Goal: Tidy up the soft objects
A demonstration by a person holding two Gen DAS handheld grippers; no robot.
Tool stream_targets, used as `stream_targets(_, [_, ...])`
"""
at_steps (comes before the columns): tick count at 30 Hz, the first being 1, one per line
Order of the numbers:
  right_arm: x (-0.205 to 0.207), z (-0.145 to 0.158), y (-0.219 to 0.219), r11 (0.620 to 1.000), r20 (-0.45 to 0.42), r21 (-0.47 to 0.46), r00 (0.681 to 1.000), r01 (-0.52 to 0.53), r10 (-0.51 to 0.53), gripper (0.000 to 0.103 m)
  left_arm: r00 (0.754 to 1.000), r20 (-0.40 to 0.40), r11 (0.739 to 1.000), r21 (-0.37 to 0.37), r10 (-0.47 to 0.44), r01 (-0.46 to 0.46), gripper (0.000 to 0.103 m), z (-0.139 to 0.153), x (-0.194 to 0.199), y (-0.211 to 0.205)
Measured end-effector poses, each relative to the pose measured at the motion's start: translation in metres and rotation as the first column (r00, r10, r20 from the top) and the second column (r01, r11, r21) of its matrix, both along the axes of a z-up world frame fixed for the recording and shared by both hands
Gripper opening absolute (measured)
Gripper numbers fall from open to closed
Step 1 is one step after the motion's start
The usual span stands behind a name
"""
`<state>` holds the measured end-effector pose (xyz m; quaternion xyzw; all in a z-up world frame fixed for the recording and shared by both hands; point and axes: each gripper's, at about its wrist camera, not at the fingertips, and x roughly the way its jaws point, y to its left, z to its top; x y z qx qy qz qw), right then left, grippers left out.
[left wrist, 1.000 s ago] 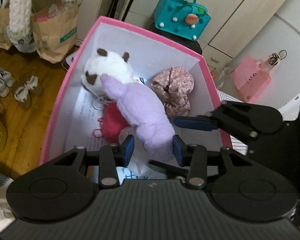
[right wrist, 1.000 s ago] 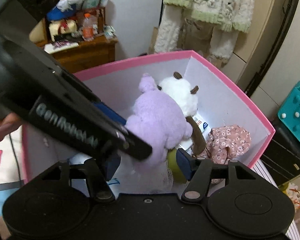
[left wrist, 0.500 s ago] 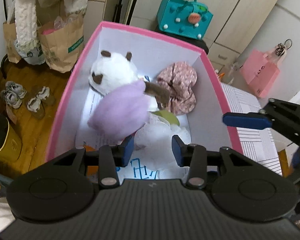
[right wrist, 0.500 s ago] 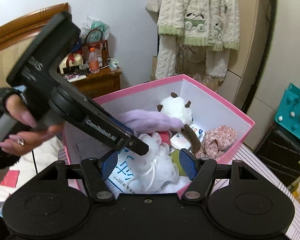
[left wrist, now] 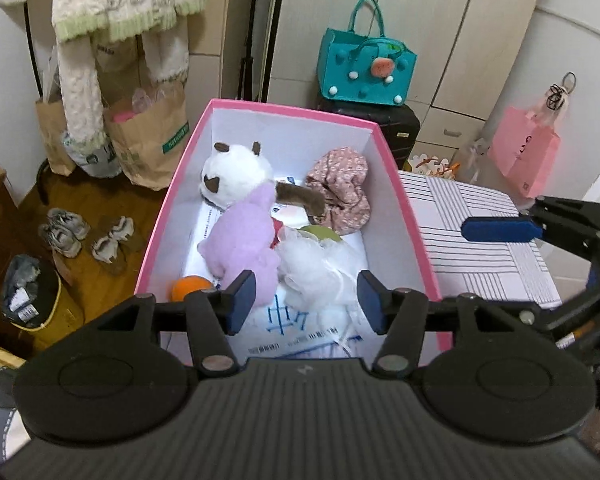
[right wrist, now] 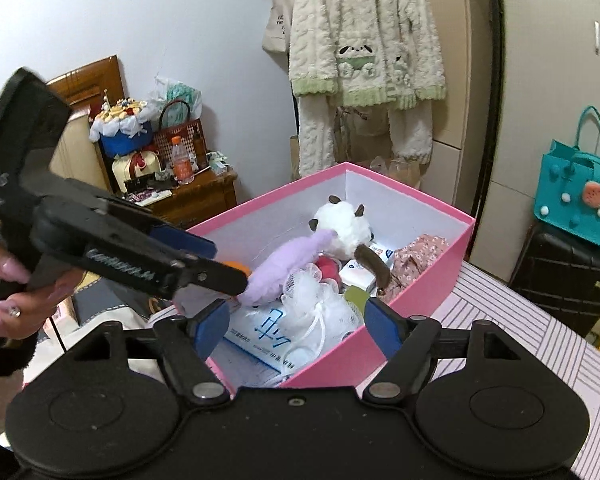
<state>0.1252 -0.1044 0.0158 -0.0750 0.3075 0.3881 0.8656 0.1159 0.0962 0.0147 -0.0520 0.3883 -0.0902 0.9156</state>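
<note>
Left hand-held gripper (left wrist: 304,300): raised above the near end of the pink box (left wrist: 400,208), fingers spread wide, nothing between them. The person's hand (right wrist: 16,280) grips its handle at the left of the right wrist view.

Right hand-held gripper (right wrist: 296,326): held over the box's near corner, fingers parted and empty; its blue pad (left wrist: 500,229) shows over the striped table (left wrist: 480,248) in the left wrist view.

Box contents:
- purple plush (left wrist: 244,244), left centre, lying against the white panda plush (left wrist: 236,176) at the far end
- floral cloth (left wrist: 342,192), far right
- white mesh puff (left wrist: 324,268), near centre
- orange ball (left wrist: 188,286), near left corner
</note>
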Motion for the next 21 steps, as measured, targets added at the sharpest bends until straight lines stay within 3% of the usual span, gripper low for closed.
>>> stream_targets(10, [-0.035, 0.024, -0.027, 0.998, 0.026, 0.014, 0.998, 0.056, -0.057, 0.083, 0.996, 0.074, 0.997, 0.069, -0.042, 0.037, 0.072, 0.033, -0.048, -0.033])
stream_targets(21, [-0.073, 0.042, -0.059, 0.992, 0.081, 0.004, 0.989, 0.124, -0.124, 0.088, 0.987, 0.105, 0.992, 0.063, -0.118, 0.112, 0.075, 0.050, -0.081, -0.061])
